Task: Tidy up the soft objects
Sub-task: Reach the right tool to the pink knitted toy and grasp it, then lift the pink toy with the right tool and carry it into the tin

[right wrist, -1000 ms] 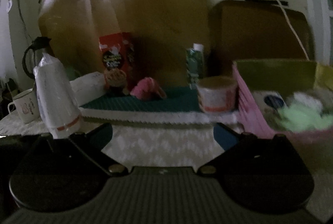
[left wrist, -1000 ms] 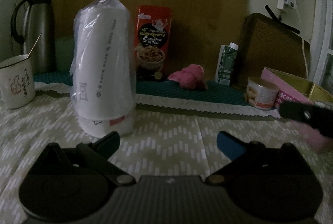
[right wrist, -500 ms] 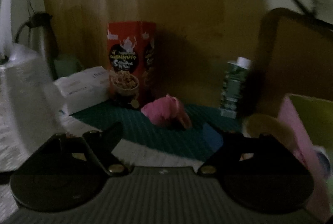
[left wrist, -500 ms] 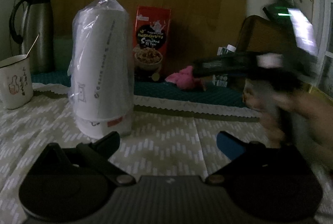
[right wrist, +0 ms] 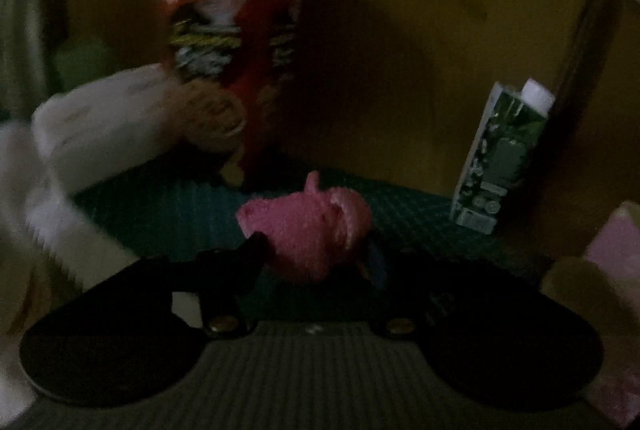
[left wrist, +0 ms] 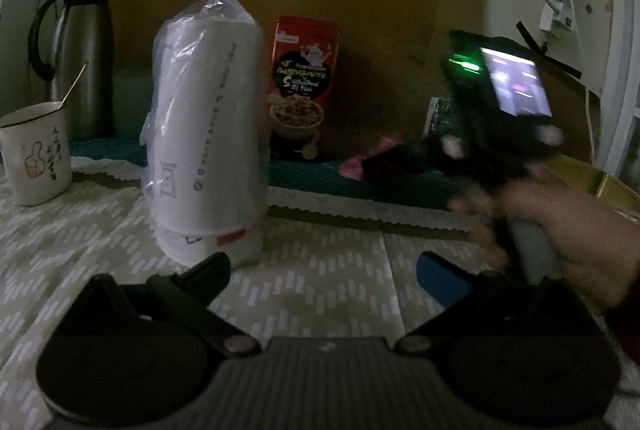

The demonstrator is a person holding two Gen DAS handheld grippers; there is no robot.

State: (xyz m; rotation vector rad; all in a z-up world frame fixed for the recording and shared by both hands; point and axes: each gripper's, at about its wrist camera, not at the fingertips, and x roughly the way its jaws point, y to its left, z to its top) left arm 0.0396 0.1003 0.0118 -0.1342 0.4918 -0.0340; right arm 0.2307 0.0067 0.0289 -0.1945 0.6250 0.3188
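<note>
While the right gripper [right wrist: 316,250] closes its half-open jaws around the pink plush toy [right wrist: 308,226] lying on the green mat [right wrist: 168,210], nothing is gripped yet. Pinching only fluff could let it slip; the carton [right wrist: 500,158] stands nearby. The left gripper [left wrist: 320,270] hangs wide open, empty.

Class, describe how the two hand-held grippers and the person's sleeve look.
The left hand-held gripper has a dark ribbed body, one black finger and one blue. The right hand-held gripper looks alike; from the left view it carries a lit screen and green light. The sleeve is dark red.
</note>
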